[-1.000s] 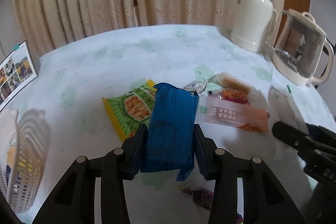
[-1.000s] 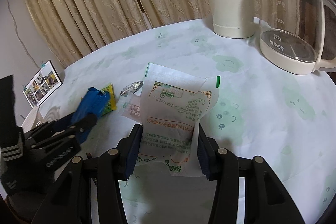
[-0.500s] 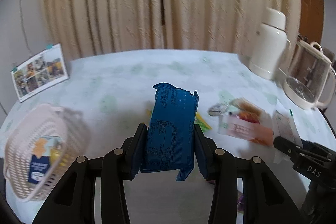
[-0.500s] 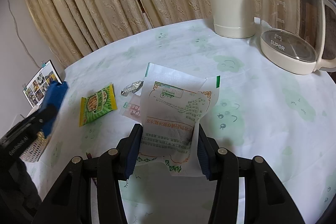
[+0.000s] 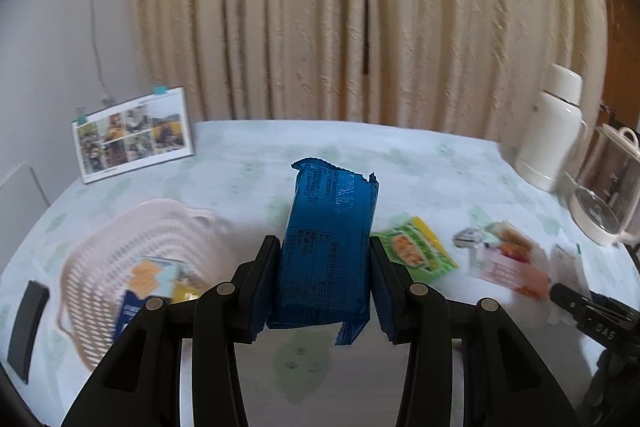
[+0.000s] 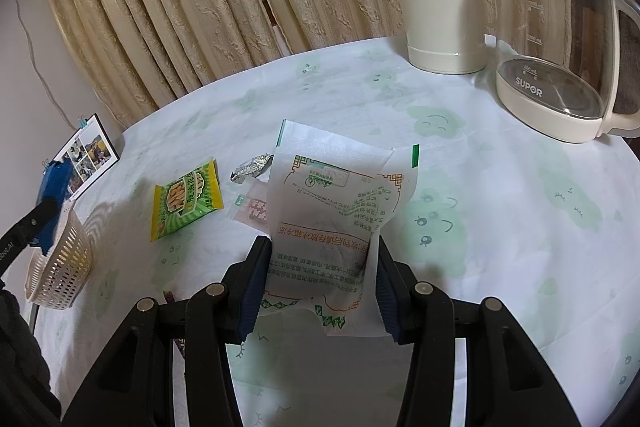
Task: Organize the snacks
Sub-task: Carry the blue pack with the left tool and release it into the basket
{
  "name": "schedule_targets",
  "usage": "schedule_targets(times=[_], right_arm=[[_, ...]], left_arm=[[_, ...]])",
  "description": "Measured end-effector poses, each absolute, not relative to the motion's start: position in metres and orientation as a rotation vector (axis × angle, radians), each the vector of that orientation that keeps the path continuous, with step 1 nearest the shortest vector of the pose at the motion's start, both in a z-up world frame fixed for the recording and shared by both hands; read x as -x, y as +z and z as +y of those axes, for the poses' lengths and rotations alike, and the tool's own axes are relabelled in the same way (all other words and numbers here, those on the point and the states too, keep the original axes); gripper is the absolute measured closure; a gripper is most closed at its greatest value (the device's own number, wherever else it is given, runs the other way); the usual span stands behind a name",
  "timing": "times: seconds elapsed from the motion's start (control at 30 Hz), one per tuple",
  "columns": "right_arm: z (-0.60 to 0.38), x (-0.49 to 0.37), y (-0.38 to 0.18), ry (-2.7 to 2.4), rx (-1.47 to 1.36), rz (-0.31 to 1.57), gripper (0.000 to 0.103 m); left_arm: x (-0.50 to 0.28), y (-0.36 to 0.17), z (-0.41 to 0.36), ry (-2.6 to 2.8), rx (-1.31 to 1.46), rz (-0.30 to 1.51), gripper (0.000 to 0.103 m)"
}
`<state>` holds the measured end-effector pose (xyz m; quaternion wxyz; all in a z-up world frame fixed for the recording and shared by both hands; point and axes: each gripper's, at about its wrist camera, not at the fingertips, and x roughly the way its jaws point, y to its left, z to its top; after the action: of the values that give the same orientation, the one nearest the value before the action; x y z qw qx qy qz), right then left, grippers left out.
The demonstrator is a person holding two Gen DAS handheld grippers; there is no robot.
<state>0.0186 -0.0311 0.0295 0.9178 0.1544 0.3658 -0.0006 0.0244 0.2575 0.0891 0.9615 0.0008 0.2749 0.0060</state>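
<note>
My left gripper [image 5: 324,287] is shut on a blue snack packet [image 5: 330,243], held upright above the table, just right of a pale slotted basket [image 5: 116,251] that holds a few snacks. In the right wrist view that blue packet [image 6: 56,183] hangs over the basket [image 6: 60,267] at the far left. My right gripper [image 6: 320,287] is shut on a white packet with green and orange print [image 6: 336,211], lifted over the table. A green and yellow snack bag [image 6: 186,197], a foil-wrapped piece [image 6: 252,167] and a pink packet [image 6: 252,207] lie on the cloth.
A white thermos [image 6: 436,3] and a glass kettle [image 6: 560,59] stand at the back right. A photo card [image 5: 132,135] leans at the back left. A black flat object [image 5: 28,323] lies left of the basket. Curtains hang behind the round table [image 6: 500,227].
My left gripper has swung left with the blue packet, away from the snack pile, and now sits beside the basket. The right gripper and its white packet have stayed still.
</note>
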Motion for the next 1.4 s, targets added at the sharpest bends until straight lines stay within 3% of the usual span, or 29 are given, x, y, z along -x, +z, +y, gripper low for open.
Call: schedule_targets(times=[0.63,0.67,0.73,0.8,1.4], right_arm=[[-0.029,-0.022,0.020,-0.044,-0.298,0.767,0.057],[-0.029,-0.022,0.020,-0.046,-0.296,0.766,0.057],[-0.028,-0.022,0.020,-0.049,-0.294,0.766,0.057],[-0.029,-0.022,0.020,-0.052,-0.296,0.763,0.057],[0.031,-0.025,0.035,0.066,-0.239,0.741,0.057]], left_arm=[[-0.019,0.074,0.371,0.288,0.146,0.546,0.057],[-0.019,0.073,0.375,0.291,0.161,0.546,0.056],[-0.017,0.072,0.382,0.300,0.189,0.540,0.033],[-0.012,0.072,0.388,0.325,0.205,0.508,0.028],[0.012,0.073,0.421,0.490,0.204,0.393,0.028]])
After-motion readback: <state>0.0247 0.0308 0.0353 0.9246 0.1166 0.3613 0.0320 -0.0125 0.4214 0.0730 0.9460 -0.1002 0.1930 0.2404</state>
